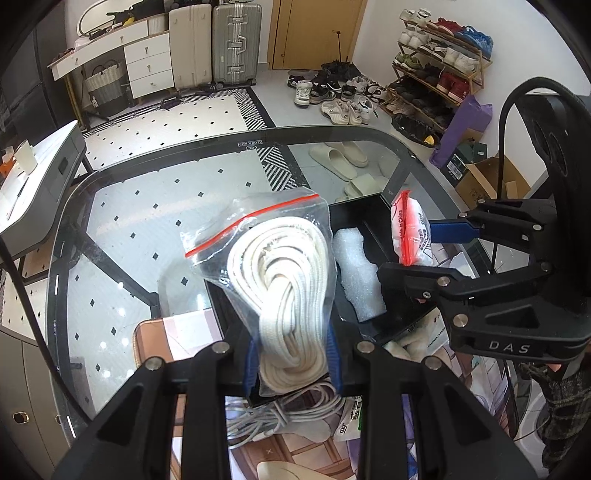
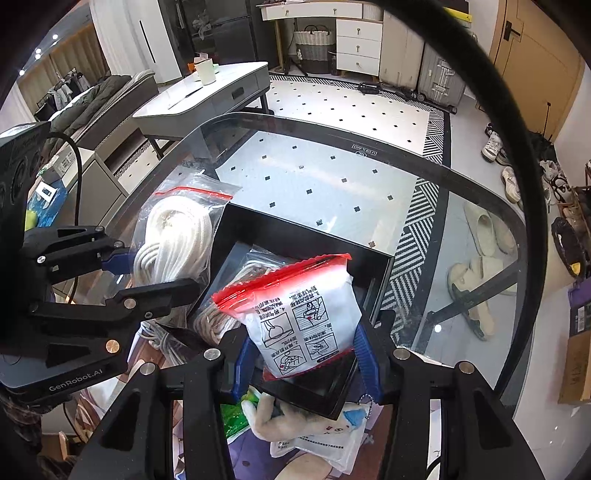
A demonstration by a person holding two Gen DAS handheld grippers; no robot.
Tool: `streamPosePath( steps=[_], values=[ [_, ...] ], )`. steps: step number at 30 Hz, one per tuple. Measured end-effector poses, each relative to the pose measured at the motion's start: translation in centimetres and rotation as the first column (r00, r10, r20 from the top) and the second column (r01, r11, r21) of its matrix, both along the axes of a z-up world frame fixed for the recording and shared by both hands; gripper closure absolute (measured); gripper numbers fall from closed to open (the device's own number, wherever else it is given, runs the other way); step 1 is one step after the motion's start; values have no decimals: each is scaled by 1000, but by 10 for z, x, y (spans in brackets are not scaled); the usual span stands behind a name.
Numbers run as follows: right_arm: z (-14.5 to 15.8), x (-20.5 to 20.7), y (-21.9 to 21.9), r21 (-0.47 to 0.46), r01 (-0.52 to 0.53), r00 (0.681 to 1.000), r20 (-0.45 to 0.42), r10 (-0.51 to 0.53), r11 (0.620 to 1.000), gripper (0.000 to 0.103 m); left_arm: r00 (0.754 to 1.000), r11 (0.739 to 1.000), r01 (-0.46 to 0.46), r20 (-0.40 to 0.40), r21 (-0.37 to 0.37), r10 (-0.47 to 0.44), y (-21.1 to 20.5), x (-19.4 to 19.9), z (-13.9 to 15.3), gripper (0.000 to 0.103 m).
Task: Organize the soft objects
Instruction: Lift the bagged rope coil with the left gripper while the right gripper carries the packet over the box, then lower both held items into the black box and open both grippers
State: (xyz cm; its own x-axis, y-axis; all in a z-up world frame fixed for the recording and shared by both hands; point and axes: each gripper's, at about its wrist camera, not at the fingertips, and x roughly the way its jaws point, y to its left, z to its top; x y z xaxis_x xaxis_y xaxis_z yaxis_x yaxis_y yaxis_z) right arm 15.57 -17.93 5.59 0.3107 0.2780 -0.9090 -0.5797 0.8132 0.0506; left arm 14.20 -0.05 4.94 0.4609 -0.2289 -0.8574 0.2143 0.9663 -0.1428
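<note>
A glass-topped table (image 1: 155, 158) with a dark rim stands over a white floor rug (image 2: 332, 110) dotted with small black diamonds and edged in black-and-white stripes. Two suitcases (image 1: 216, 40) stand beside a white drawer unit (image 1: 147, 62). A wooden door (image 1: 314, 31) and a full shoe rack (image 1: 439, 62) line the far wall.

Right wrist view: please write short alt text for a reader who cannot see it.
The right gripper holds a white packet with a red top above a black box on a glass table. On the left, the left gripper holds a bag of white rope.
</note>
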Motion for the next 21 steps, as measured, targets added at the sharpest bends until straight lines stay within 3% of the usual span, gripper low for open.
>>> streamPosePath(
  steps=[14, 21],
  values=[
    [-33, 21, 12, -30, -36, 997, -66, 34, 999, 55, 998, 1000, 3, -60, -5, -4, -6, 12, -28, 75],
    [-38, 27, 13, -34, -34, 997, -72, 31, 999, 55, 997, 1000, 6, -70, -21, -7, -7, 12, -28, 72]
  ],
)
